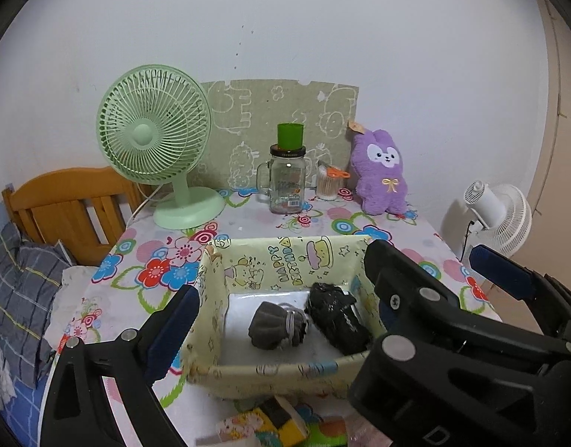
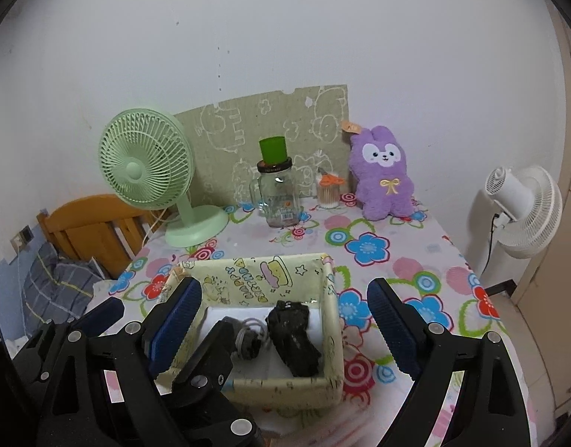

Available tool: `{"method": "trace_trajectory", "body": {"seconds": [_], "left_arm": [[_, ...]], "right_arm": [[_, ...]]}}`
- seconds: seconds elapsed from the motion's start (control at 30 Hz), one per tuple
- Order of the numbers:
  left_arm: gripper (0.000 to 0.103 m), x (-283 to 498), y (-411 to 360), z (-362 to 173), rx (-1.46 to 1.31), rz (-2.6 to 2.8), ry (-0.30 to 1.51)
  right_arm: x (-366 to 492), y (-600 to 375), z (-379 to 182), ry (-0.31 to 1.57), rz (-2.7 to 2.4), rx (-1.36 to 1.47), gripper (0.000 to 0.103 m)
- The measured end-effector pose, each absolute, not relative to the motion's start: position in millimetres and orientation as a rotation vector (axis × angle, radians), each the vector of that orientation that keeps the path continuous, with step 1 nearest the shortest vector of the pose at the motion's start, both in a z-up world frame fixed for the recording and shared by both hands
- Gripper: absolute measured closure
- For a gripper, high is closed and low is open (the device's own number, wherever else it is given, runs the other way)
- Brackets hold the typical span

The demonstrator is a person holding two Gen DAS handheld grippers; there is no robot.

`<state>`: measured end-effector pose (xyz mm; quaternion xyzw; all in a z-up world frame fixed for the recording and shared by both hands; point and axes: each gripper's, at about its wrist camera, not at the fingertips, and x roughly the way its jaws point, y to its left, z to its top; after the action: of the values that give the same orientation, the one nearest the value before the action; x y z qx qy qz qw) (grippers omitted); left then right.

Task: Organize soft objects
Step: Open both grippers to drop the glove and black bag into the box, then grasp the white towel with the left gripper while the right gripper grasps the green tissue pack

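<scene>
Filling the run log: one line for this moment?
left gripper: open, empty | right gripper: open, empty | box: grey bundle, black bundle

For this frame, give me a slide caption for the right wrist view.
Open right tool above a paper-lined box holding a black bundle and grey bundle; purple plush sits behind.

This is a lived-in bedroom in a home. A small table (image 2: 416, 260) under a flower-print plastic cloth stands against a plain white wall (image 2: 285, 37), and just off its left edge rises the wooden headboard (image 2: 95, 227) of a bed, with a grey plaid pillow (image 1: 21, 283) below it. Along the table's back edge stand a mint-green desk fan (image 2: 147, 171), a glass mug jar (image 2: 278, 197) with a green cup on its lid, a tub of cotton swabs (image 2: 328, 193) and a purple plush rabbit (image 2: 384, 175). A white pedestal fan (image 2: 524, 205) stands on the floor past the right edge.
</scene>
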<state>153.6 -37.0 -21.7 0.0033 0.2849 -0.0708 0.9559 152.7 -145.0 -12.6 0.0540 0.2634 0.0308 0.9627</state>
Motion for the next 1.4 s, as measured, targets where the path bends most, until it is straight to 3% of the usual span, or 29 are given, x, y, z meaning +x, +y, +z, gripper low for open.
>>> {"method": "trace_trajectory", "body": {"seconds": [1.4], "left_arm": [[0.001, 53.4, -35.8, -71.5, -0.029, -0.131, 0.580]], "right_arm": [[45.5, -143.3, -53.2, 0.534, 0.051, 0.019, 0.004]]}}
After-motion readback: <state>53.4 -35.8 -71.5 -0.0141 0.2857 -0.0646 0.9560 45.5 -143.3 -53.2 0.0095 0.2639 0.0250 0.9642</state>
